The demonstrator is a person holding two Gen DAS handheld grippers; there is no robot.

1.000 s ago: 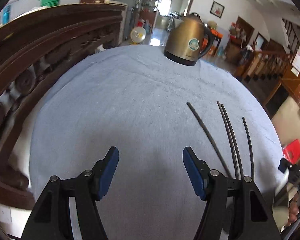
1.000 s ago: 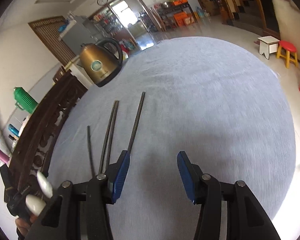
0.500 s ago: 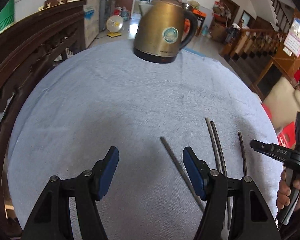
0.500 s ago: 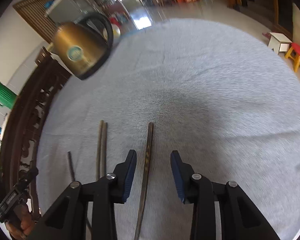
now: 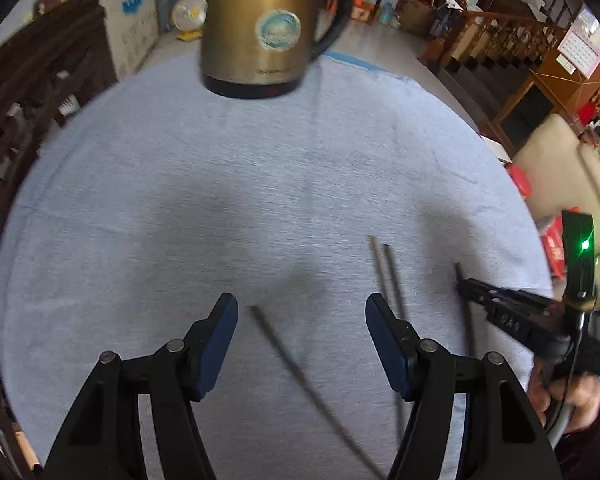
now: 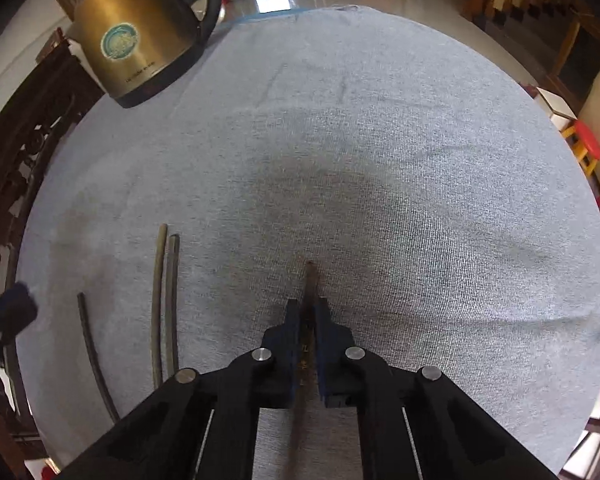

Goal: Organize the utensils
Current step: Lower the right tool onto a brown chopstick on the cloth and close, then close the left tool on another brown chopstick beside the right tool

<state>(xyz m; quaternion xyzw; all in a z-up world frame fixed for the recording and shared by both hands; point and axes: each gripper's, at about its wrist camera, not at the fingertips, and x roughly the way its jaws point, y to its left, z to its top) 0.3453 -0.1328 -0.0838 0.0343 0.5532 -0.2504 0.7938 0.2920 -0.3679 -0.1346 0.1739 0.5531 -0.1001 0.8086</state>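
We count four thin dark chopsticks [image 6: 165, 304] and one brass kettle [image 6: 136, 36] on the blue-grey cloth over the tabletop [image 6: 380, 152], in a living room. Our right gripper [image 6: 308, 312] pinches one chopstick [image 6: 311, 280]; our left gripper [image 5: 300, 328] hovers, fingers wide, over another [image 5: 296, 368].

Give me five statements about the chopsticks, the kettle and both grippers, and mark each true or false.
1. The right gripper has its jaws clamped on a single chopstick. True.
2. The left gripper holds a chopstick. False: its jaws stand open, a loose chopstick lying on the cloth between them.
3. The kettle lies on its side. False: it stands upright.
4. Two chopsticks lie side by side on the cloth. True.
5. The cloth is red. False: it is light blue-grey.
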